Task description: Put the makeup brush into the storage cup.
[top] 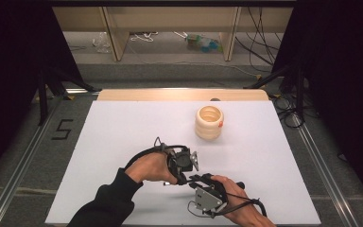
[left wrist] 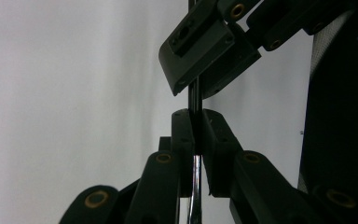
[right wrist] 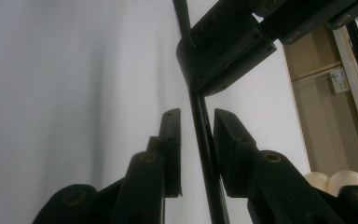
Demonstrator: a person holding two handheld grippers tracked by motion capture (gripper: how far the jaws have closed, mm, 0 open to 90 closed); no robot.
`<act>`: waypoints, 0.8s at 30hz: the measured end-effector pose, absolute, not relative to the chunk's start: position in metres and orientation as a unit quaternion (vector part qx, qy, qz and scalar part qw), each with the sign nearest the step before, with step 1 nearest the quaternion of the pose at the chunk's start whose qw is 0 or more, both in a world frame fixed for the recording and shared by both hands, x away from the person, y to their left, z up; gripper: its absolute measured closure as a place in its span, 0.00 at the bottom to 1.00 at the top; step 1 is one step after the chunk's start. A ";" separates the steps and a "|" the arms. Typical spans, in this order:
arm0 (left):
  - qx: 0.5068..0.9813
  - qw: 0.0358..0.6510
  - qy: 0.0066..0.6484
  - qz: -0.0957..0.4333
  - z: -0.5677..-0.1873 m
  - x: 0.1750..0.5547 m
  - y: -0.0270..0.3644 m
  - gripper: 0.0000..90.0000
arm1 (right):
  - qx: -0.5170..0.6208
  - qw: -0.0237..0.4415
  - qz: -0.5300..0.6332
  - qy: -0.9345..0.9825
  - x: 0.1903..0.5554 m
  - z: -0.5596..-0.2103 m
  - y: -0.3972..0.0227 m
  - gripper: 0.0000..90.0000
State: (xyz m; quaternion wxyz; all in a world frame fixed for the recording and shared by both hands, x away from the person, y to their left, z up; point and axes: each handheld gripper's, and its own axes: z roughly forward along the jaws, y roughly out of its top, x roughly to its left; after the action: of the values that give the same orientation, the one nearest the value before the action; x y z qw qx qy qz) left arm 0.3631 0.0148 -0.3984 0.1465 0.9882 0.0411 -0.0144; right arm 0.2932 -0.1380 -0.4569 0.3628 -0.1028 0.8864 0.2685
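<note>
Rod (left wrist: 194,98), thin and dark with a shiny lower stretch, runs between both tools near the front middle of the white table (top: 123,132). In the left gripper view the left gripper (left wrist: 195,135) has its two black jaws pressed together on this rod, which stands upright between the pads and passes on into the other tool above. In the right gripper view the right gripper (right wrist: 196,135) has the same rod (right wrist: 200,130) between its jaws, yet a narrow gap of white shows on each side of it, so the pads do not press on it; beyond, the left tool's block sits clamped around the rod's far part. From above, the two grippers meet tip to tip, the left gripper (top: 182,165) coming from a hand with a dark sleeve, the right gripper (top: 203,182) with its grey plate held by the other hand just beside it. Well apart, toward the far side of the table, stands a cream ribbed cup (top: 209,123) with a small orange mark on its side. Past the table's wooden edge lies grey floor with cables.
</note>
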 end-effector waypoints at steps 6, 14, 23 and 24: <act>0.988 0.147 0.040 -0.018 -0.399 0.362 0.015 0.93 | -0.114 0.359 0.267 0.887 0.294 -0.457 -0.137 0.84; 0.988 0.146 0.037 -0.021 -0.399 0.362 0.015 0.93 | -0.093 0.356 0.277 0.888 0.290 -0.460 -0.135 0.87; 0.989 0.144 0.034 -0.024 -0.400 0.361 0.014 0.93 | -0.107 0.352 0.272 0.889 0.289 -0.461 -0.134 0.93; 0.989 0.144 0.034 -0.024 -0.400 0.361 0.014 0.93 | -0.114 0.347 0.273 0.890 0.289 -0.461 -0.134 0.93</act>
State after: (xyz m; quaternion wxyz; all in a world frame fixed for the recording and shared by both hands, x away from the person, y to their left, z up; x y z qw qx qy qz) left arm 0.3608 0.0139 -0.3999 0.1444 0.9887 0.0337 -0.0243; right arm 0.2893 -0.1340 -0.4607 0.3473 -0.1142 0.8898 0.2731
